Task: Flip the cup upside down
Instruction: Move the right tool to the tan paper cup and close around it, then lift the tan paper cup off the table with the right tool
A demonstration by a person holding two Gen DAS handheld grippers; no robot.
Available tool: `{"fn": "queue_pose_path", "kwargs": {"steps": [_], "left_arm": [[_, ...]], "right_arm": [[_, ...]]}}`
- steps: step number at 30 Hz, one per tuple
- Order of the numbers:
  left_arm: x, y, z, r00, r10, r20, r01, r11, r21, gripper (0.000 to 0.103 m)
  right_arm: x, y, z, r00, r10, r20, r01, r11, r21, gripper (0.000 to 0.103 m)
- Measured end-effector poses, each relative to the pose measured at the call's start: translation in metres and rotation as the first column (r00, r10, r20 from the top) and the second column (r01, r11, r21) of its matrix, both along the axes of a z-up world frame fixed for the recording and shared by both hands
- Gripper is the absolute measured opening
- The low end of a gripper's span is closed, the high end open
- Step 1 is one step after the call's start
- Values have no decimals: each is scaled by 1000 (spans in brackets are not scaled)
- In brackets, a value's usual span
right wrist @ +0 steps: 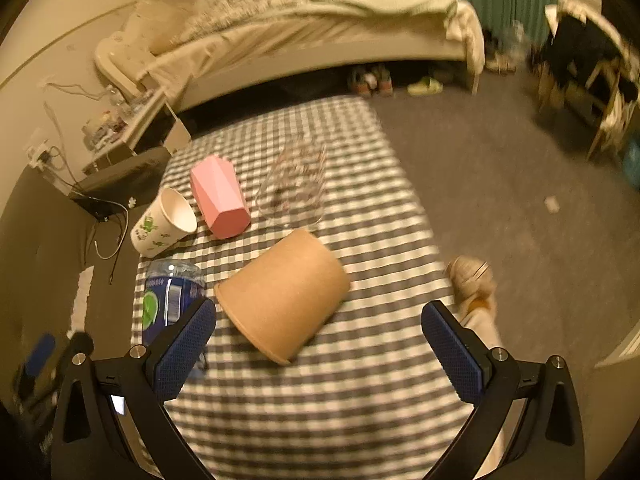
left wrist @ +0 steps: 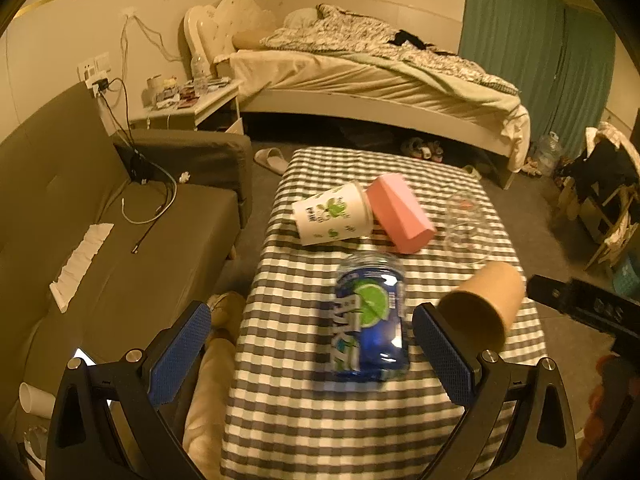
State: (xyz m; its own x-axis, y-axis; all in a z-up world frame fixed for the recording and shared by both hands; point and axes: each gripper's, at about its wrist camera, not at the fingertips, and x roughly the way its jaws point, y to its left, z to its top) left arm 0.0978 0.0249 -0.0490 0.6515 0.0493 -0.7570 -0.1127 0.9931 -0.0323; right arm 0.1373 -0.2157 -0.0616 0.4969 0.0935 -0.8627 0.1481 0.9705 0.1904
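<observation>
Several cups lie on their sides on the checked table (left wrist: 304, 420). A brown paper cup (right wrist: 282, 298) lies just ahead of my open right gripper (right wrist: 319, 350), base toward me; it also shows in the left wrist view (left wrist: 486, 306). A blue clear plastic cup with a lime label (left wrist: 370, 320) lies between the fingers of my open left gripper (left wrist: 311, 354). Farther off lie a white paper cup with green prints (left wrist: 330, 214), a pink faceted cup (left wrist: 400, 212) and a clear glass cup (left wrist: 464, 224). Both grippers are empty.
A grey sofa (left wrist: 100, 220) with cables and a paper strip stands left of the table. A bed (left wrist: 360, 72) and a nightstand (left wrist: 192, 104) are behind it. A chair with clothes (left wrist: 600, 184) stands at the right. The right gripper's body (left wrist: 584, 308) shows at the right edge.
</observation>
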Motion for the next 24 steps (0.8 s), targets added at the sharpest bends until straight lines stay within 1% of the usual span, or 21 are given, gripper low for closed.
{"fn": "queue_pose_path", "kwargs": {"steps": [2,6,8,10,13,16,17,18,19,20,24], "left_arm": [[5,4,-6,1000,6,-12,-6,1000,2,103],[9,13,-16,999,2,-32,-2,1000,4,103],[9,17,-20,999,-5,-41,6,1000,3,103],[9,20,-22,999,-9,-48,9,1000,-2,103],[8,24,-24,998,-10,-58,9,1000,-16,103],[4,28,-20,999,-6,-52,5,1000,-27,103],[2,29,-18,999,-5,-47,3,1000,-28,103],[0,29,-15,999,-4,-41,3,1000,-30,103],[-3,29,-11,999,-5,-32,4,1000,-30,103],[-6,28,-9,1000,-5,-23,5,1000,-29,103],[-20,25,4,1000,-13,10,13,1000,-28,103]], "right_arm": [[17,9,-14,999,-19,-46,20,999,25,103],[38,21,-42,992,-46,-118,50,998,28,103],[45,23,-56,986,-71,-150,79,996,49,103],[47,21,-63,983,-83,-163,99,990,95,103],[52,21,-69,979,-83,-186,109,985,135,102],[53,24,-71,977,-44,-207,80,982,171,101],[52,27,-73,976,-6,-216,50,979,199,98],[51,30,-74,974,19,-225,33,973,227,90],[48,30,-76,971,45,-234,20,962,271,85],[46,31,-75,969,57,-240,15,958,286,84],[26,33,-57,972,113,-206,-62,969,241,82]]}}
